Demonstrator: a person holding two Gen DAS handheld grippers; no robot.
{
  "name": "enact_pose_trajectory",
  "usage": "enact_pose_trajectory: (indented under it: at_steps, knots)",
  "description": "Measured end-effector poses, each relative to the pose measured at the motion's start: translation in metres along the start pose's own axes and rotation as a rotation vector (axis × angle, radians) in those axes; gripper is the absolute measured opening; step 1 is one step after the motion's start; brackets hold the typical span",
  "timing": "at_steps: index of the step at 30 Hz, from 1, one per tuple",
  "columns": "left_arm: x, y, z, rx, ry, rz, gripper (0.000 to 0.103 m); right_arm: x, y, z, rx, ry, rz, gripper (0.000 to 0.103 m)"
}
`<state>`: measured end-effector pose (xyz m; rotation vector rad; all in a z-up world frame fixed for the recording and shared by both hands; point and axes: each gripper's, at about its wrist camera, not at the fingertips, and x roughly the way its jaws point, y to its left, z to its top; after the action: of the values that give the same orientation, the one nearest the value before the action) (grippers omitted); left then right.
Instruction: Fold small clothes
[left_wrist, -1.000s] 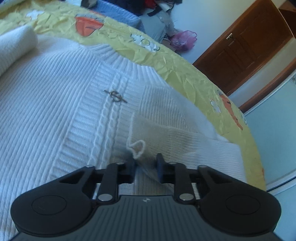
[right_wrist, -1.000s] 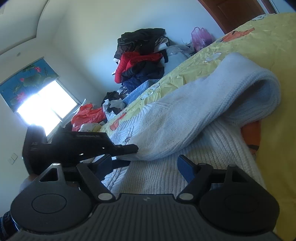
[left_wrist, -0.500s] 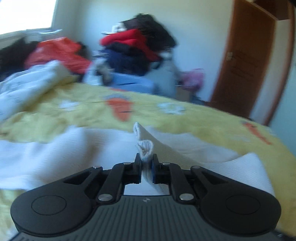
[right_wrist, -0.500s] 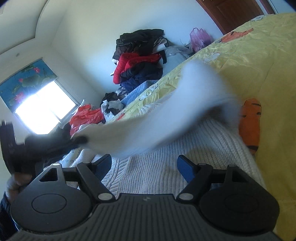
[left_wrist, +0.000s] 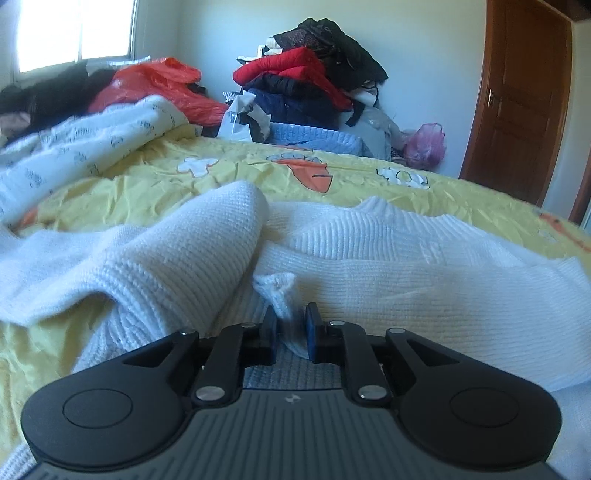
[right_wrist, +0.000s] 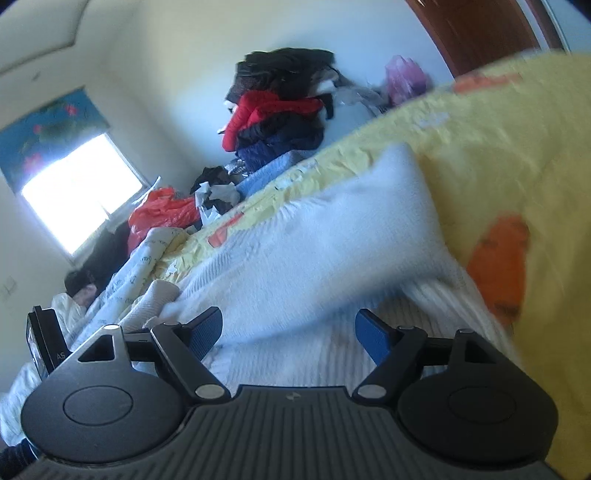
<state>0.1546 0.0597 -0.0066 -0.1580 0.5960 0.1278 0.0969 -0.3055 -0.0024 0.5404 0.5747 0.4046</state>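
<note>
In the left wrist view, the left tool (left_wrist: 291, 332) stood narrow, its pads pinching a small tuft of the white sweater (left_wrist: 388, 266). The sweater lay spread on the yellow bed (left_wrist: 147, 184), one sleeve (left_wrist: 177, 254) folded across it. A clothes pile (left_wrist: 310, 77) sat beyond the far edge.

In the right wrist view, the right tool (right_wrist: 290, 332) stood wide, holding nothing, low over the sweater (right_wrist: 295, 354), with the blurred sleeve (right_wrist: 332, 236) ahead.
</note>
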Motion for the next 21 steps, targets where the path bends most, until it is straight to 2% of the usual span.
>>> enact_pose_trajectory:
  at_steps: [2,4,6,9,11,12,13,18,21]
  knots:
    - [0.0,0.011,0.0,-0.06,0.006,-0.041,0.016,0.007,0.011,0.018,-0.049,-0.028,0.004,0.086]
    - [-0.001,0.022,-0.003,-0.134,0.013,-0.091,0.017,0.025,0.024,0.041,-0.136,-0.032,-0.04,0.091]
    - [0.0,0.033,-0.005,-0.196,0.016,-0.134,0.018,0.054,0.031,0.062,-0.246,-0.004,-0.108,0.091]
    - [0.002,0.044,-0.007,-0.264,0.02,-0.184,0.019,0.102,0.021,0.083,-0.337,0.076,-0.246,0.089]
    - [0.002,0.051,-0.009,-0.304,0.023,-0.226,0.023,0.13,0.007,0.082,-0.406,0.184,-0.367,0.092]
    - [0.003,0.053,-0.008,-0.317,0.025,-0.236,0.023,0.135,0.0,0.075,-0.464,0.193,-0.391,0.095]
    - [0.004,0.055,-0.009,-0.332,0.025,-0.245,0.023,0.13,-0.003,0.067,-0.504,0.147,-0.369,0.095]
    - [0.004,0.058,-0.007,-0.351,0.034,-0.26,0.023,0.128,-0.002,0.066,-0.488,0.142,-0.371,0.096]
    - [-0.013,0.061,-0.005,-0.349,0.069,-0.262,0.025,0.127,-0.005,0.066,-0.486,0.142,-0.369,0.096]
